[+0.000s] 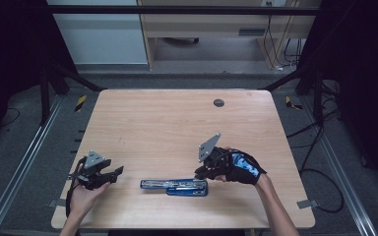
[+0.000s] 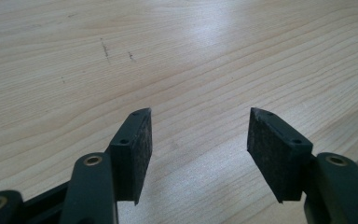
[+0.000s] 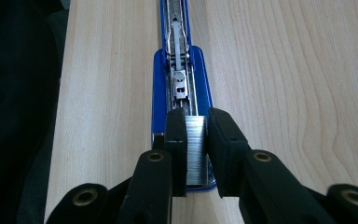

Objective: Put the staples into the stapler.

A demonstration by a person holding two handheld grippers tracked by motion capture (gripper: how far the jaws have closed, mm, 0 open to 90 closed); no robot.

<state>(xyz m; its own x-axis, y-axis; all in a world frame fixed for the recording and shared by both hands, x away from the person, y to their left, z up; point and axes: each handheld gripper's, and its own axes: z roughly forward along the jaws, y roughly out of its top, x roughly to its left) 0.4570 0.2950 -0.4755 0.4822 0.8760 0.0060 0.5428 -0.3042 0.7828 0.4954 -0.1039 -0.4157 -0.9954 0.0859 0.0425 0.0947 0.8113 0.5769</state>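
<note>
- A blue stapler (image 1: 174,186) lies opened flat on the wooden surface (image 1: 177,128), near the edge closest to the person, with its long axis running left to right in the high view.
- In the right gripper view the stapler (image 3: 179,70) runs straight away from the camera; its metal staple channel faces up between blue side walls.
- The right gripper (image 1: 203,172) sits at the right end of the stapler, held by a hand in a black and blue glove (image 1: 243,168).
- The right gripper (image 3: 196,140) has its jaws drawn narrow around a silver strip of staples (image 3: 196,149); a pad stands against each side of the strip, which sits over the near end of the stapler.
- The left gripper (image 1: 113,173) rests at the left of the surface, well apart from the stapler, held by a bare hand (image 1: 84,194).
- The left gripper (image 2: 198,140) has its jaws wide apart, with only bare wood between the pads.
- A dark round cap (image 1: 218,103) is set into the surface near the far edge, well apart from both grippers.
</note>
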